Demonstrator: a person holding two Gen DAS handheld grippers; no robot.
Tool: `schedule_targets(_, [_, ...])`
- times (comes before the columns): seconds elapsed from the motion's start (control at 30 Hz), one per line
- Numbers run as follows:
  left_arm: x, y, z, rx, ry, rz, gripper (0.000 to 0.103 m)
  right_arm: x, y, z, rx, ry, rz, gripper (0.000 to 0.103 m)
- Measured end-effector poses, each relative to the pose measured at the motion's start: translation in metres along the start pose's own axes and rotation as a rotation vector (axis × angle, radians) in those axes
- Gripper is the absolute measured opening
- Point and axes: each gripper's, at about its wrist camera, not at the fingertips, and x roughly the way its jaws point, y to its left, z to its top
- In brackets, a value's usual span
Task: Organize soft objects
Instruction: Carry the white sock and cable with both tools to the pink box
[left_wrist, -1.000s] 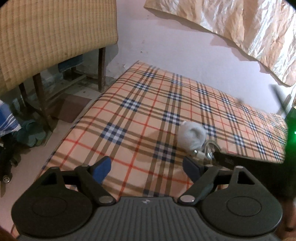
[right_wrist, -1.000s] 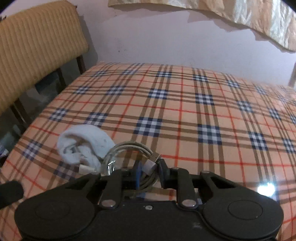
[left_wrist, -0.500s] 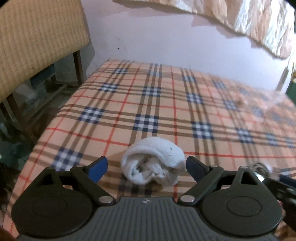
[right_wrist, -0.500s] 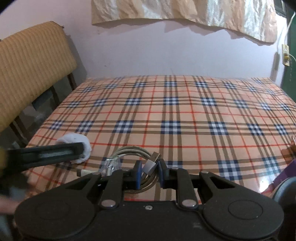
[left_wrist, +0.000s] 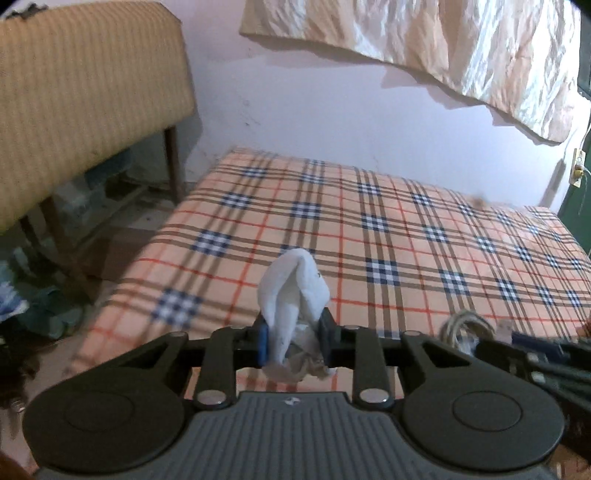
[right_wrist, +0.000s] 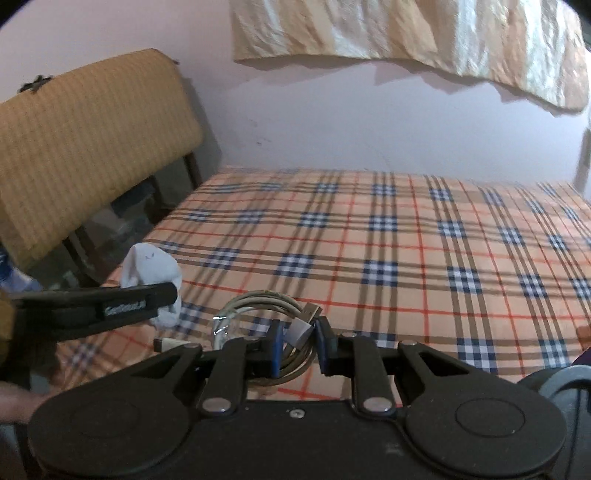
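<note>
Left gripper (left_wrist: 293, 341) fingers closing, squeezing white sock (left_wrist: 293, 291); right gripper (right_wrist: 298, 349) fingers clamped on coiled cable (right_wrist: 258, 310). Both lifted off bed (right_wrist: 406, 240); placement pending, no destination in view.

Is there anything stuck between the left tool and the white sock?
No. The left tool is closing right on the white sock, and nothing else is between them. The cable is in the right tool.

The rolled sock (left_wrist: 293, 291) is soft white knit cloth, matt. The coiled cable (right_wrist: 258, 314) has a smooth, dull grey plastic sheath. The plaid bedsheet (right_wrist: 369, 240) looks smooth with a slight sheen. The gripper bodies are matt black plastic with blue pads (left_wrist: 263, 341).
</note>
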Motion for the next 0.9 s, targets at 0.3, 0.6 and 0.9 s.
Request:
schedule_targets(0.3, [-0.062,-0.009,-0.011,-0.043,0.007,0.032,0.028,-0.070,0.006,0.002,-0.078,-0.073,-0.013,0.023])
schedule_targets(0.6, [-0.096,-0.037,-0.013,-0.005,-0.020,0.005,0.028,-0.126,-0.020,-0.004,-0.037,-0.108,-0.035,0.023])
schedule_targets(0.9, [-0.109,-0.055,-0.010,0.022,-0.048,-0.018,0.028,-0.155,-0.039,-0.002,0.002,-0.146,-0.045,0.023])
